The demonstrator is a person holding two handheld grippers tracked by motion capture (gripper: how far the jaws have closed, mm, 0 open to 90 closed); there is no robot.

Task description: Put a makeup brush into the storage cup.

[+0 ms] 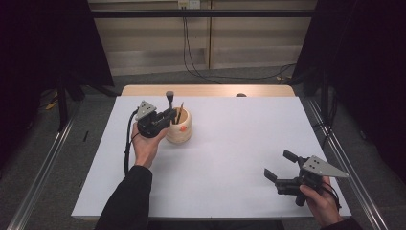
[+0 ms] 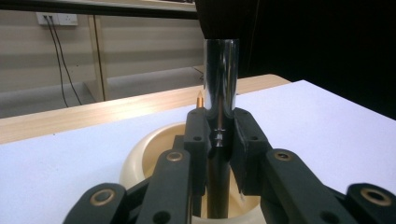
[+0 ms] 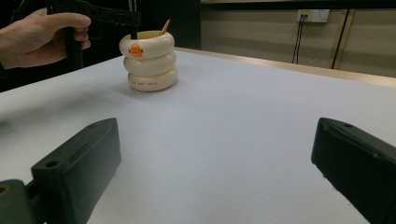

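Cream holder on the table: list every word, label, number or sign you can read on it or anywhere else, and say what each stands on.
No text can be quoted as it reads.
Cream holder: a row of small dark letters on its bottom ring, too small and blurred to read.
Cream holder: an orange round mark on its top ring, a picture rather than lettering.
Left tongs, shiny tool, white table sheet: no lettering.

A cream ringed holder [image 3: 149, 60] with an orange mark, black tongs [image 2: 218, 140], a shiny dark metal tube [image 2: 221, 84].
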